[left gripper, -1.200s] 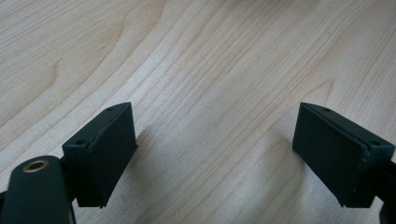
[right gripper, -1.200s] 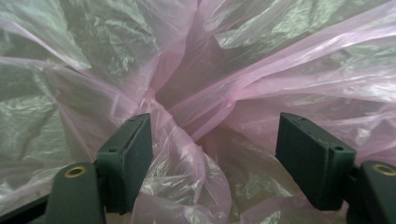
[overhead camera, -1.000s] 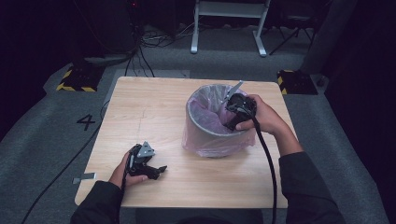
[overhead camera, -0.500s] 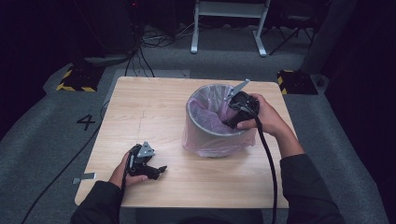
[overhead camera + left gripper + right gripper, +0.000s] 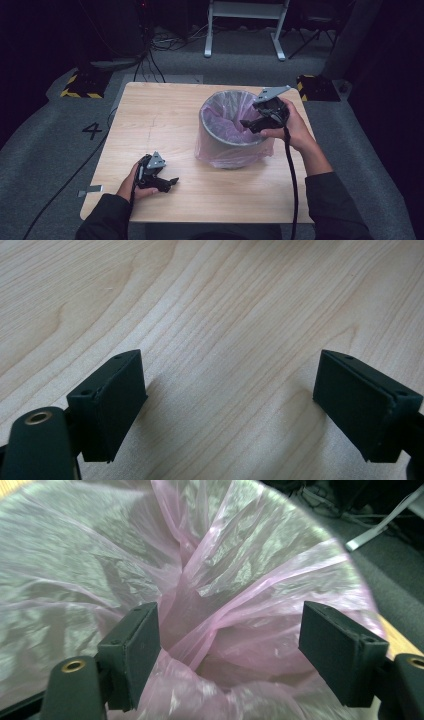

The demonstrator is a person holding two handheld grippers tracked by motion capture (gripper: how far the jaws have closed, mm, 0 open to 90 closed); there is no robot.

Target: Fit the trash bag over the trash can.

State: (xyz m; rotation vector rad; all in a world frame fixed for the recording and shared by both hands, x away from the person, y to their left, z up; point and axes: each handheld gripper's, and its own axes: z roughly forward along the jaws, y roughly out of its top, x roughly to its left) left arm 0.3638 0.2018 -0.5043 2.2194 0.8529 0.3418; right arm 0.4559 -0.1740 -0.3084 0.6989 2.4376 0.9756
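High view: I see the grey bin [image 5: 227, 132] right of centre on the wooden table [image 5: 150, 125], its pink liner [image 5: 225, 117] draped over the rim and bunched at the base. A black cable [image 5: 291, 175] trails along my right forearm toward the lower edge. My right gripper [image 5: 264, 119] hangs over the bin's right rim, tilted inward; its jaws stand spread, nothing pinched, with liner folds [image 5: 225, 605] lying beyond them. My left gripper [image 5: 161, 181] rests low at lower left, well apart from the bin, jaws spread over bare wood [image 5: 225, 340].
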